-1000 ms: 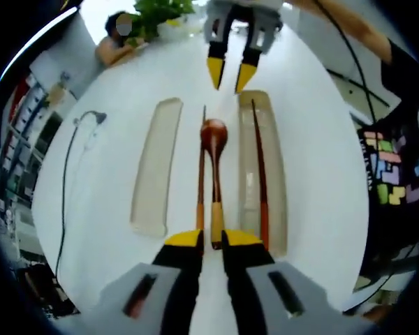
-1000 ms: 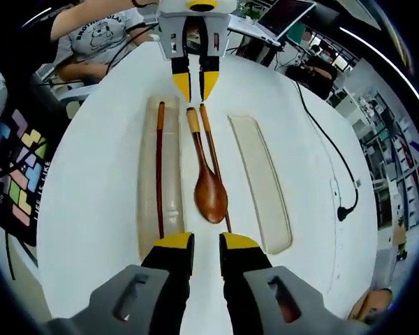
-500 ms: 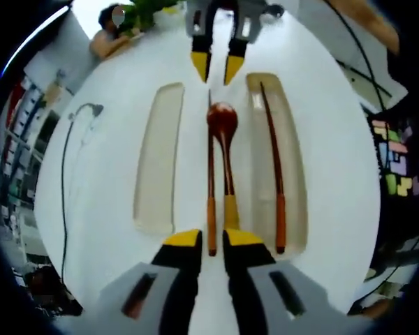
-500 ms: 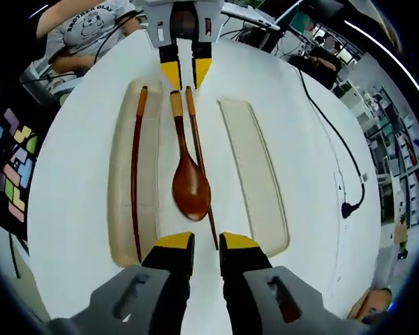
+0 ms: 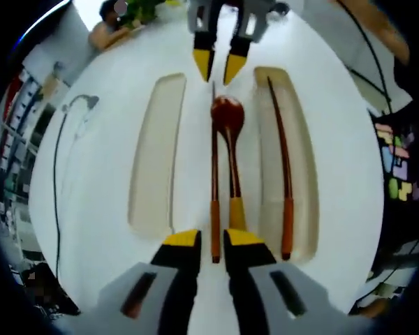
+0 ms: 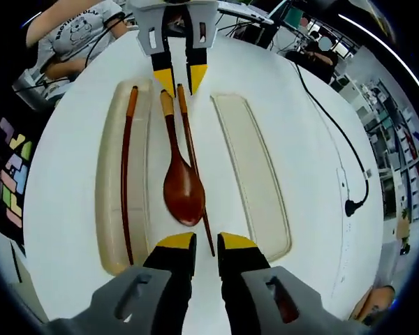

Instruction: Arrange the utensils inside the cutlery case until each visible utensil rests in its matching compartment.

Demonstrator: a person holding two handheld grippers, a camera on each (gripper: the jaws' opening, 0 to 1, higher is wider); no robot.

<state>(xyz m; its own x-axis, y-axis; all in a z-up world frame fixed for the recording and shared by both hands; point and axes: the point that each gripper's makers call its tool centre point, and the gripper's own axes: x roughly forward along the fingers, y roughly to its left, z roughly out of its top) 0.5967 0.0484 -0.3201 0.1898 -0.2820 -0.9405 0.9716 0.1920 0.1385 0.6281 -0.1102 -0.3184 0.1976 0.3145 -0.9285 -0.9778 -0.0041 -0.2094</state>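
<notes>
Left gripper view puts the left tool [image 5: 211,239] low over the white worktop [image 5: 98,181], its jaws slightly apart and empty, the near end of the loose chopstick [image 5: 214,188] lying in the gap between them. Touching that stick on its right lies the wooden spoon [image 5: 229,139], bowl at the far end. To the right, 1 tray [image 5: 302,174] already holds the other chopstick [image 5: 282,174]; to the left, the second tray [image 5: 153,153] is bare. The right tool [image 5: 218,65] hovers at the far end, jaws apart and empty.

Right gripper view shows the spoon [image 6: 181,188] and loose stick [image 6: 193,167] side by side between the 2 trays. The risk I see: closing on the stick could catch the spoon handle too, or drag it and roll the stick away.
</notes>
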